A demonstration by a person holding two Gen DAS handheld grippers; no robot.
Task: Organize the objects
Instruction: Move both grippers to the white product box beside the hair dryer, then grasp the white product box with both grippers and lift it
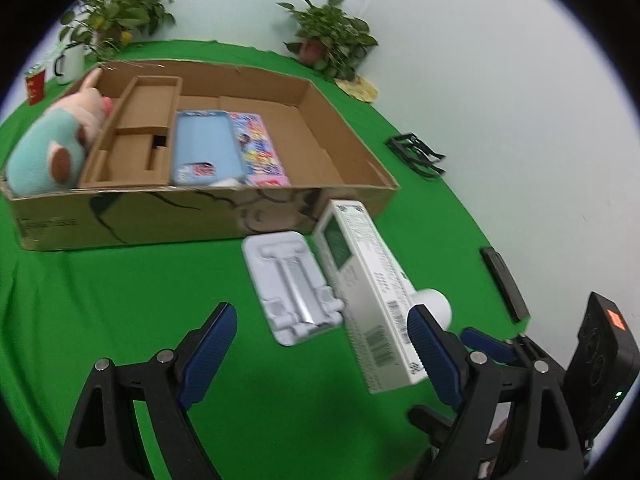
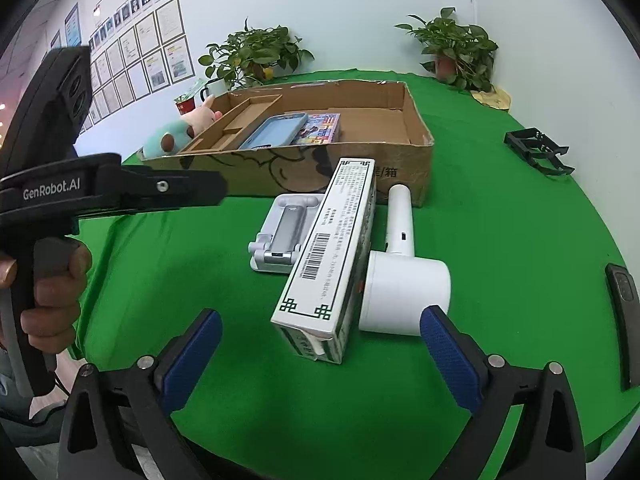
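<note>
A long white carton (image 1: 366,292) (image 2: 332,256) lies on the green cloth, between a white folding phone stand (image 1: 292,286) (image 2: 280,236) and a white handheld dryer (image 2: 404,276) (image 1: 434,304). Behind them stands a shallow cardboard box (image 1: 200,208) (image 2: 420,136) holding a blue phone case (image 1: 206,146) (image 2: 274,130), a colourful booklet (image 1: 262,148) (image 2: 322,128) and a plush toy (image 1: 52,144) (image 2: 176,132). My left gripper (image 1: 324,340) is open, above the cloth near the carton's near end. My right gripper (image 2: 320,348) is open, just before the carton and dryer.
Two potted plants (image 1: 332,36) (image 2: 456,48) stand at the back by the wall, with a white mug (image 1: 70,62). A black folded rack (image 1: 416,154) (image 2: 538,152) and a black remote (image 1: 504,284) (image 2: 622,300) lie at the right, near the table edge.
</note>
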